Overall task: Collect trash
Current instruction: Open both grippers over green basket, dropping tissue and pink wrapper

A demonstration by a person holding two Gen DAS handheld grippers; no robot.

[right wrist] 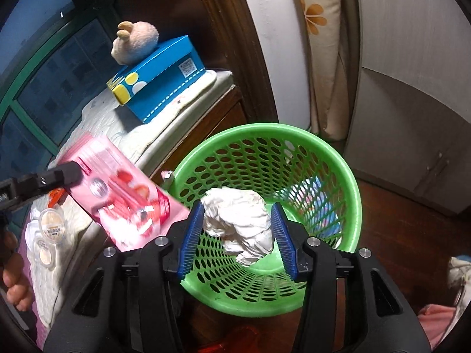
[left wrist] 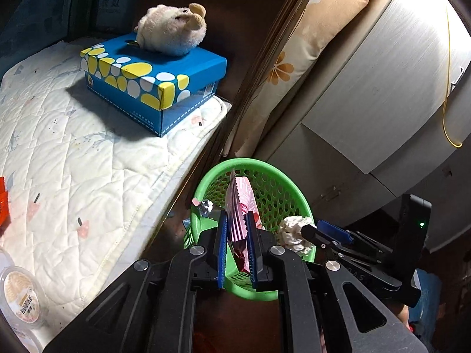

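A green perforated basket (left wrist: 273,194) stands on the dark floor beside the bed; it also shows in the right wrist view (right wrist: 265,135). My left gripper (left wrist: 237,220) is shut on a pink snack wrapper (left wrist: 240,203), held over the basket's near rim. In the right wrist view the wrapper (right wrist: 126,194) hangs left of the basket. My right gripper (right wrist: 237,209) is shut on a crumpled white tissue (right wrist: 238,217), held above the basket's opening. The tissue also shows in the left wrist view (left wrist: 294,231).
A quilted white mattress (left wrist: 73,153) lies to the left, carrying a blue spotted box (left wrist: 153,82) with a plush toy (left wrist: 173,29) on top, round plastic cups (left wrist: 20,294) and an orange wrapper (left wrist: 3,203). A grey cabinet (left wrist: 382,94) and floral curtain (left wrist: 288,64) stand behind.
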